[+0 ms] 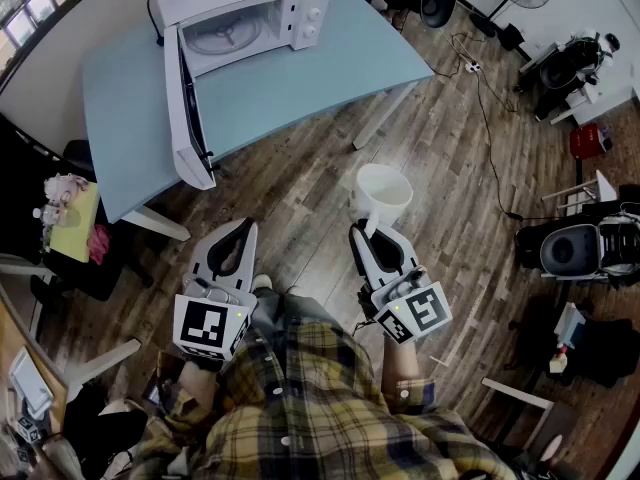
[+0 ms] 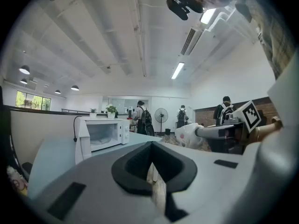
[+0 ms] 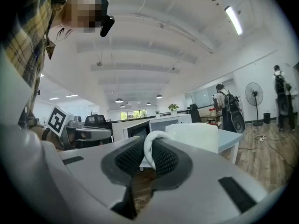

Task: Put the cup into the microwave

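**Right claw** (image 3: 147,157), lower centre of its own view, pinches the white cup (image 3: 194,136) by its looped handle (image 3: 156,135). The cup therefore hangs upright ahead of the pads, mid-frame in the head view, well apart from the microwave (image 1: 250,18) at upper left, whose door (image 1: 188,108) stands wide on the blue table (image 1: 330,78) to receive it. **Left claw** (image 2: 150,171) is pressed together on nothing, apparently idle. The pads bury part of the handle, and whether the cup holds anything is hard to tell.

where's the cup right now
In the head view the white cup hangs right of centre over the wooden floor, clamped in the right gripper.
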### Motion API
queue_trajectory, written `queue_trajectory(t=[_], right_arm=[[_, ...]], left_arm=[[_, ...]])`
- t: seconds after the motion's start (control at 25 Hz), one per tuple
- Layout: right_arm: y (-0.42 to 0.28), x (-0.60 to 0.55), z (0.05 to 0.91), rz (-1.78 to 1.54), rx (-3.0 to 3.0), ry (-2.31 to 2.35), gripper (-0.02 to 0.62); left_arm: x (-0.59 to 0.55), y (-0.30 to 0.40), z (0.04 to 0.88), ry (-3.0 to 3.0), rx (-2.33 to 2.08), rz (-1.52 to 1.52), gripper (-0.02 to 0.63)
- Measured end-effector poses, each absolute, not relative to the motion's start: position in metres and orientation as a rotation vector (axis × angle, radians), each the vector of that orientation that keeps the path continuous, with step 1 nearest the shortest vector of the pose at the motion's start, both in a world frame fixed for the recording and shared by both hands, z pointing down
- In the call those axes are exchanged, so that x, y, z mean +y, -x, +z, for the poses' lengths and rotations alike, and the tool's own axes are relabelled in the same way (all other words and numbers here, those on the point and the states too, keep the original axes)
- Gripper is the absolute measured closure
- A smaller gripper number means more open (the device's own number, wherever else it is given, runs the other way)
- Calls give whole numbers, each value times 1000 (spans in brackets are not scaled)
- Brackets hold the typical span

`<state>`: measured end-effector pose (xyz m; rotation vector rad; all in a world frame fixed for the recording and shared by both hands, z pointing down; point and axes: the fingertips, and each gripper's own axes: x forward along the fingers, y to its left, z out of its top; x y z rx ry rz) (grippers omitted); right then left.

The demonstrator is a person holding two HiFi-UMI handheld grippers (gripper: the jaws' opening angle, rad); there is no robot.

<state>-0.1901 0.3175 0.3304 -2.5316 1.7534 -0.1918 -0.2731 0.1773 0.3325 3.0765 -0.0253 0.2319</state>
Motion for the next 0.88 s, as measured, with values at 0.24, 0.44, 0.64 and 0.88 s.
queue_trajectory(t=[0.24,0.44,0.64,0.88], right_arm=[[188,341,326,-218,1743,2481,543],[187,360,326,-206,1756,2454,543],[182,370,323,-208,1760,2435,543],[160,372,336,-250,1726,2448,543]], left_arm=[[198,270,328,-3072,-46,238,615],[216,266,327,-3081,-66,214,615],[225,259,329,-3081,-71,228,615],[218,236,335,-3067,-69,240,617]])
